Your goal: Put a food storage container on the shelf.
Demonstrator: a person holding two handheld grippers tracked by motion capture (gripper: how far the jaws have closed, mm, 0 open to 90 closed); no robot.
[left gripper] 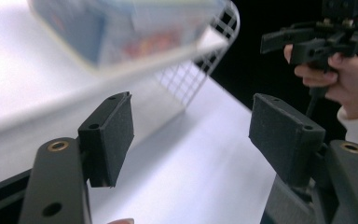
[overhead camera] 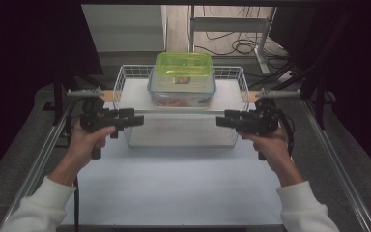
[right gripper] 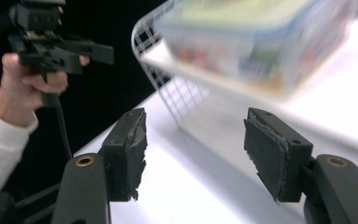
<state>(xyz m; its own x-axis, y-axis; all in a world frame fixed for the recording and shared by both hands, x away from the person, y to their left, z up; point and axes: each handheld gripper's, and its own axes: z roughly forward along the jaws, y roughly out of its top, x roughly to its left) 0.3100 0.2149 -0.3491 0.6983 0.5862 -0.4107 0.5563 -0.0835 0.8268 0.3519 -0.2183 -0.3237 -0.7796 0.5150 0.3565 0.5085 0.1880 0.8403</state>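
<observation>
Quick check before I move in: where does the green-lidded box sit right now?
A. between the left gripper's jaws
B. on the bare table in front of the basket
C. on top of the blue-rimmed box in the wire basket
C: the green-lidded box rests on the blue-rimmed box inside the wire basket; both grippers, left and right, are open and empty.

Dim room, bright white table (overhead camera: pixel 174 183), dark surroundings, motion-blurred container (right gripper: pixel 256 42) in gripper views

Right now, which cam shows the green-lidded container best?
High view: the green-lidded container is sharp and whole, stacked on a blue-rimmed container on the wire basket. In the left gripper view and the right gripper view the stack is blurred and cropped, so the lid is hard to tell.
</observation>
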